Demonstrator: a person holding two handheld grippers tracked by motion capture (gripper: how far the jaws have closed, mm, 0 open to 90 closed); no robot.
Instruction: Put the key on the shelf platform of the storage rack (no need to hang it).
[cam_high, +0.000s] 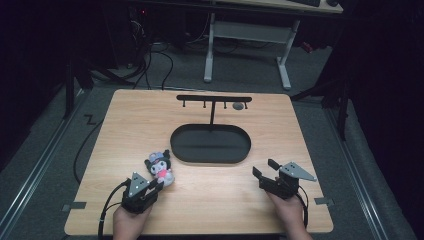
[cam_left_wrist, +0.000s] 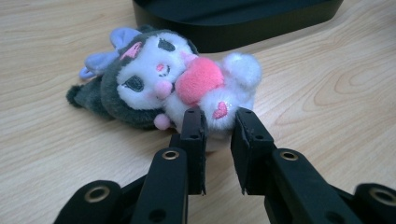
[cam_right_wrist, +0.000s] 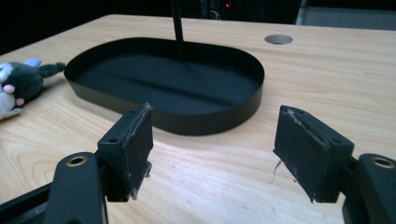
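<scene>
A plush toy (cam_high: 161, 167) with a dark hood, white face, purple bow and pink heart lies on its side on the wooden table, just left of the black oval tray (cam_high: 210, 160). In the left gripper view the plush toy (cam_left_wrist: 159, 74) fills the middle, and my left gripper (cam_left_wrist: 219, 121) has its jaws closed on the toy's white lower body beside a small pink heart. From above, the left gripper (cam_high: 157, 185) sits at the toy's near side. My right gripper (cam_high: 265, 169) rests at the front right, open with nothing between its jaws (cam_right_wrist: 215, 135), facing the tray (cam_right_wrist: 210, 121).
A black T-shaped stand (cam_high: 214, 98) with small hooks rises from the tray's far side; its post (cam_right_wrist: 177, 28) stands in the tray. A round cable hole (cam_high: 238, 106) lies behind it. Desk legs and cables are on the floor beyond the table.
</scene>
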